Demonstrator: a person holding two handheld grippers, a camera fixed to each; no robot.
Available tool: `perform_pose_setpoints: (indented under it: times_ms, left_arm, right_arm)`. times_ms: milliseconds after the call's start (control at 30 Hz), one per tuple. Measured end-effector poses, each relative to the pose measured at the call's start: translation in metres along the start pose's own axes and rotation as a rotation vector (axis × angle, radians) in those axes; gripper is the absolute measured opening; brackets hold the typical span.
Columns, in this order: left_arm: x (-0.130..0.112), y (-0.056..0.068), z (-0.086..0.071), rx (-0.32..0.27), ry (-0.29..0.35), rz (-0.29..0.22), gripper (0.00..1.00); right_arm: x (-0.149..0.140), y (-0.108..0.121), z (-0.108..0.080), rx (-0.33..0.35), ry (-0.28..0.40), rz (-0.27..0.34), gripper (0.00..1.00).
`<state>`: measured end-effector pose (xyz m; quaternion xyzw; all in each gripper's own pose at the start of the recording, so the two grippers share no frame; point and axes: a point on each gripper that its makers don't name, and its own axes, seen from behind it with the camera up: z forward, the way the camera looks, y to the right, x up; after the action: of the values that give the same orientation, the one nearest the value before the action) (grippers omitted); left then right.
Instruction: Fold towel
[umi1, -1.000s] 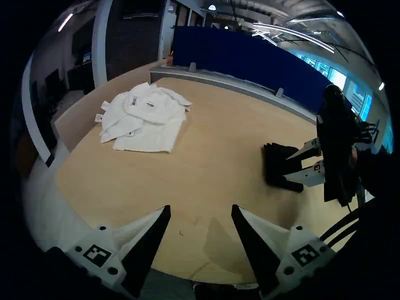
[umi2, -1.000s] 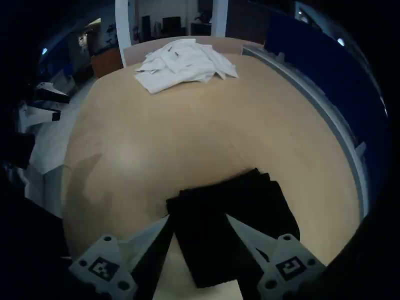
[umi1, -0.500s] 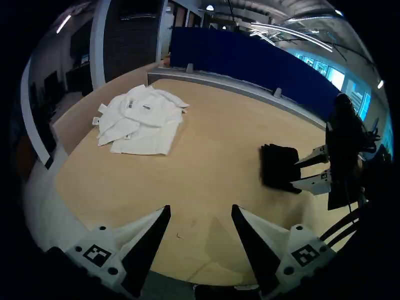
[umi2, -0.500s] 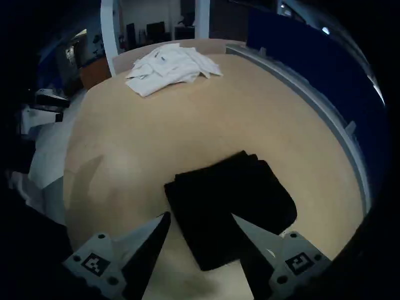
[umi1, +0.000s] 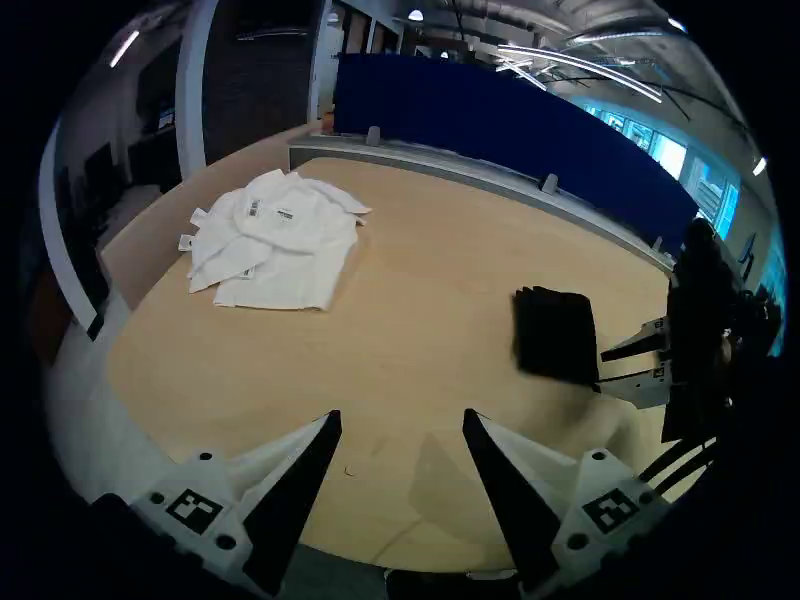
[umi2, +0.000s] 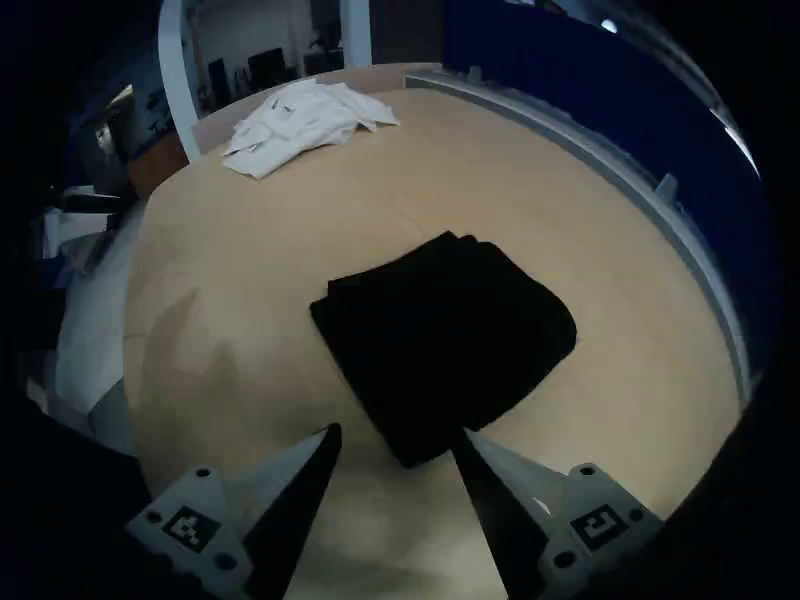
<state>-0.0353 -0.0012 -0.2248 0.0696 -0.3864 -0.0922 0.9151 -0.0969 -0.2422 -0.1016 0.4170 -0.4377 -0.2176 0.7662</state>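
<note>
A folded black towel (umi2: 445, 340) lies flat on the wooden table (umi2: 250, 260); in the left gripper view the same black towel (umi1: 553, 333) sits at the right side. My right gripper (umi2: 398, 452) stands open just short of its near edge, nothing between the fingers. That right gripper (umi1: 640, 365) appears from afar in the left gripper view, beside the towel, held by a person in dark clothes (umi1: 700, 330). My left gripper (umi1: 400, 440) hangs open over bare table near the front edge.
A heap of white towels (umi1: 275, 235) lies at the table's far left; the same white heap (umi2: 300, 120) appears at the far end in the right gripper view. A blue partition (umi1: 500, 120) with a grey rail runs along the table's back edge.
My right gripper has drawn back from the black towel, which now lies fully ahead of its fingertips. The left gripper has barely moved.
</note>
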Motion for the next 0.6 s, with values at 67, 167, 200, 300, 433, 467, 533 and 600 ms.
perform_pose_setpoints:
  times_ms: [67, 167, 200, 300, 433, 467, 533, 600]
  left_arm:
    - [0.000, 0.001, 0.000, -0.003, 0.000, 0.000, 0.90]
    - [-0.001, 0.002, 0.000, -0.006, 0.000, 0.001, 0.90]
    - [-0.001, 0.003, 0.000, -0.007, 0.000, 0.001, 0.90]
    - [-0.002, 0.003, 0.000, -0.007, 0.000, 0.003, 0.90]
    - [-0.002, 0.003, -0.001, -0.005, -0.001, 0.001, 0.90]
    - [-0.002, 0.002, -0.001, -0.004, 0.000, 0.000, 0.90]
    - [-0.002, 0.002, -0.002, -0.003, 0.000, -0.003, 0.90]
    - [-0.002, 0.001, -0.003, -0.002, 0.000, -0.006, 0.90]
  right_arm:
    - [-0.003, 0.001, 0.000, -0.004, -0.004, 0.011, 0.84]
    - [-0.007, 0.001, 0.000, -0.007, -0.008, 0.023, 0.82]
    - [-0.008, 0.001, 0.000, -0.008, -0.009, 0.027, 0.81]
    - [-0.013, 0.000, 0.002, -0.007, -0.019, 0.033, 0.74]
    - [-0.020, -0.001, 0.005, -0.006, -0.034, 0.042, 0.65]
    - [-0.021, -0.001, 0.006, -0.006, -0.038, 0.045, 0.62]
    - [-0.023, -0.002, 0.007, -0.004, -0.041, 0.054, 0.60]
    - [-0.023, -0.004, 0.008, -0.001, -0.042, 0.064, 0.57]
